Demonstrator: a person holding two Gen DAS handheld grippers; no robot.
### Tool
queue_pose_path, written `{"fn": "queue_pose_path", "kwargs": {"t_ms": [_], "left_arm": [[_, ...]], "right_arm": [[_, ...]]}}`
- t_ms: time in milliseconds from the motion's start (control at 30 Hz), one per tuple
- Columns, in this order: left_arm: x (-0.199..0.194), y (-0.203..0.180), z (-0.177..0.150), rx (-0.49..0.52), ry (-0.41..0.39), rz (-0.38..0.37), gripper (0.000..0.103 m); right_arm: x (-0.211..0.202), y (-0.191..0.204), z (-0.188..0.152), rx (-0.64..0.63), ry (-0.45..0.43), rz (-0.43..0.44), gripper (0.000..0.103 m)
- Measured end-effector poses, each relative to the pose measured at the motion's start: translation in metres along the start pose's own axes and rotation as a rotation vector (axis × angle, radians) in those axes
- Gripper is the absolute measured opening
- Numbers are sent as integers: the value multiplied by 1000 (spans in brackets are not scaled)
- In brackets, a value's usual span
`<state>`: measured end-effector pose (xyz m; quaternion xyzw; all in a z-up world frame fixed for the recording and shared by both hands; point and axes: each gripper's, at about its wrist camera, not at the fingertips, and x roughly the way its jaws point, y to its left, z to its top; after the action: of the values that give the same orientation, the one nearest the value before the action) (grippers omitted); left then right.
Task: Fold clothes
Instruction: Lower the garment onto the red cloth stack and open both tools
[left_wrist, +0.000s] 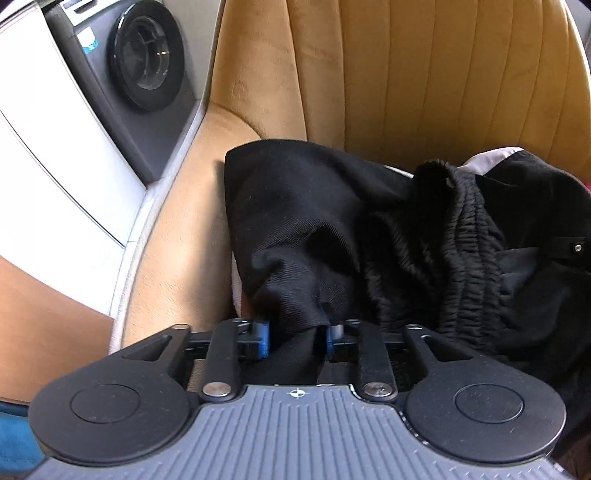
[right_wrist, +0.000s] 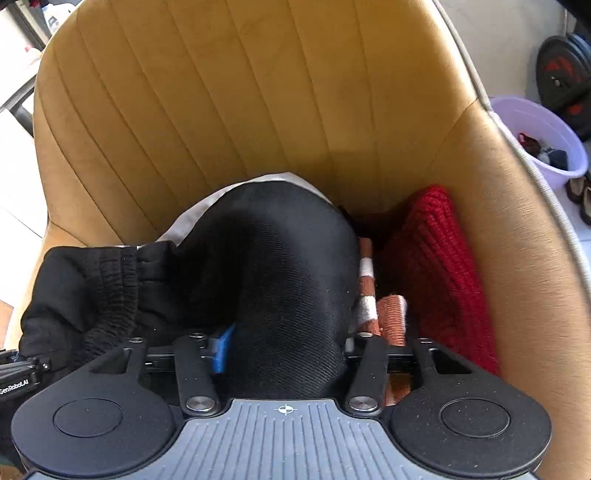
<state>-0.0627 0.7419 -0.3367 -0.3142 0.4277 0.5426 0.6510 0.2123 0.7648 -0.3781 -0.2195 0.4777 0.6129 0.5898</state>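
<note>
A black garment with an elastic waistband (left_wrist: 461, 236) lies bunched on the seat of a tan armchair (left_wrist: 406, 74). My left gripper (left_wrist: 297, 332) is shut on a fold of the black garment (left_wrist: 295, 229), with cloth pinched between its blue pads. In the right wrist view, my right gripper (right_wrist: 284, 350) is shut on another part of the same black garment (right_wrist: 280, 266), which bulges up between the fingers. The waistband (right_wrist: 110, 288) hangs to the left there. A white lining edge (right_wrist: 207, 206) shows behind the black cloth.
A red knitted garment (right_wrist: 436, 266) and a brown-and-white striped cloth (right_wrist: 367, 291) lie at the right of the chair seat. A washing machine (left_wrist: 144, 62) stands left of the chair. A lilac basin (right_wrist: 543, 136) with clothes and weight plates (right_wrist: 565, 74) sit on the floor at right.
</note>
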Motion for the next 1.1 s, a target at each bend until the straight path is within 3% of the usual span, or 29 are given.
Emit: {"fn": "queue_pose_path", "kwargs": {"t_ms": [100,267,367,433,567,667,833,900,1000,1033,1100], "left_arm": [[-22,12,11,-43,-36,-12,45],[-71,25,-5,-111,-86,-124,45],[-88,14,-26,-55,-75,-228,46],[-87,-2,-41,17,-40,-268,55],[-57,-23,-59,113,50,-168,59],[-25,-18,-63,78,98,-113,58],[-1,-33,-57,130,153,-40,60],[-4,-40,-53,157,175,-23,68],[-30,-38,-43,135,192,-26,74],[-43,-36,-40,124,182,-28,77],[-74,-31,-36,109,135,-29,88]], "right_arm": [[-34,-2,-5,6,-60,-18,67],[-91,-1,-26,-36,-120,-2,60],[-104,22,-45,-166,-129,-3,61],[-99,35,-58,-236,-112,-1,61],[-63,49,-72,-262,-32,-89,63],[-38,61,-84,-354,23,-166,72],[-17,71,-96,-425,19,-227,73],[-21,73,-96,-418,19,-223,77],[-43,77,-85,-363,36,-169,93],[-56,79,-81,-336,39,-154,99],[-87,82,-74,-263,27,-161,102]]}}
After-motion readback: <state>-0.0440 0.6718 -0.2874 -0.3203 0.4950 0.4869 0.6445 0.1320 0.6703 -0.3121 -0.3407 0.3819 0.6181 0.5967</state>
